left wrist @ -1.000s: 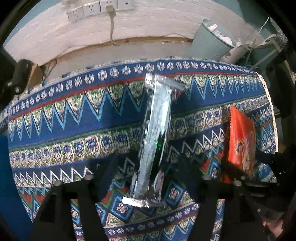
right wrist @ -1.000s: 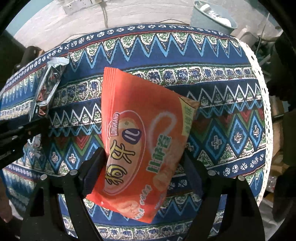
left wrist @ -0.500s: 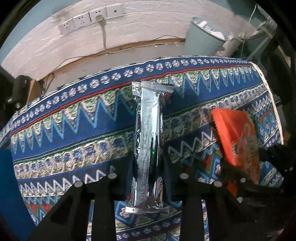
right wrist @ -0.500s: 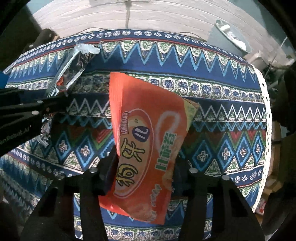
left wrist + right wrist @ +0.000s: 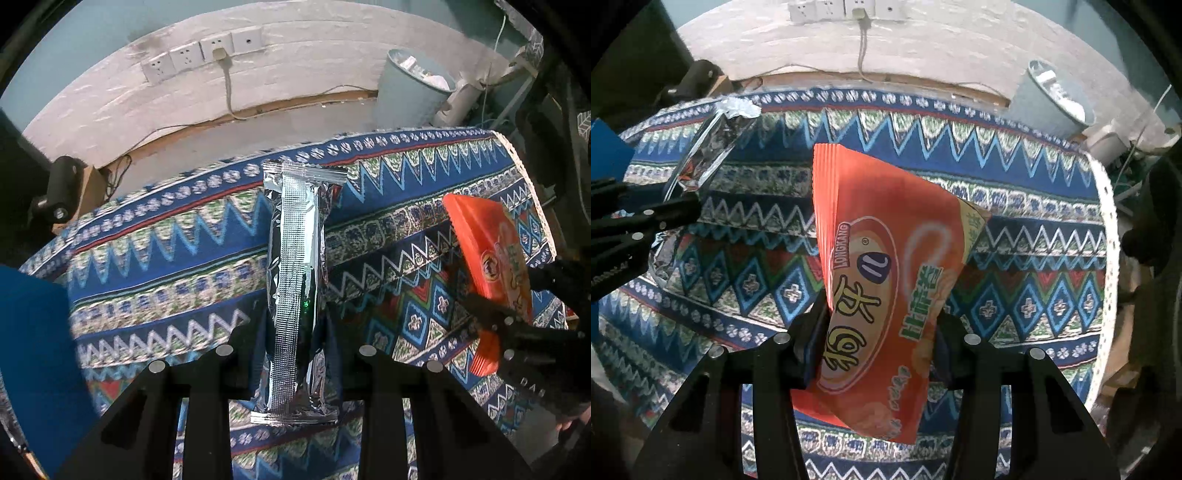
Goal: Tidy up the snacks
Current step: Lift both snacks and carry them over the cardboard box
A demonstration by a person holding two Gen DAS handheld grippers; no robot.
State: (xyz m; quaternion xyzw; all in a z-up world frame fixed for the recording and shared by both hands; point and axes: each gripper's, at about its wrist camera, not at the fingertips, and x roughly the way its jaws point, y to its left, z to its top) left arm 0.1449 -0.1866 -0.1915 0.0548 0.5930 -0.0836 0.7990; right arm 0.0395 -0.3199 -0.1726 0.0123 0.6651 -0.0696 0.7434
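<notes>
The left gripper (image 5: 295, 354) pinches a silver pack (image 5: 297, 280) near its lower end, so that the pack stands up the middle of the left wrist view with its crimped top edge reaching toward the far side of the worktop (image 5: 166, 258), which is covered by a blue patterned cloth. The right gripper (image 5: 879, 339) pinches an orange bag (image 5: 886, 280) across its lower half; the bag fills the centre of the right wrist view and leans to the right, its upper right corner folded over. In the left wrist view the orange bag shows at the right edge of the frame, and in the right wrist view the silver pack shows at the upper left, so the two snacks sit side by side and apart. Both appear to be held above the cloth, though how high cannot be told. A grey bin (image 5: 413, 92) stands on the floor beyond the worktop, upper right in both views, and a row of wall sockets (image 5: 203, 55) sits at the top. No tray or box for the snacks is in view, so where they are meant to go cannot be told. The chief risk seems to be slip: the foil looks smooth and the silver pack is long, gripped low, so a quick swing could let it pivot or slide out of the grip. The orange bag is puffy and soft, so squeezing harder might crush its contents, while a loose hold on its tilted body might let it twist and drop onto the cloth or over the right edge.
</notes>
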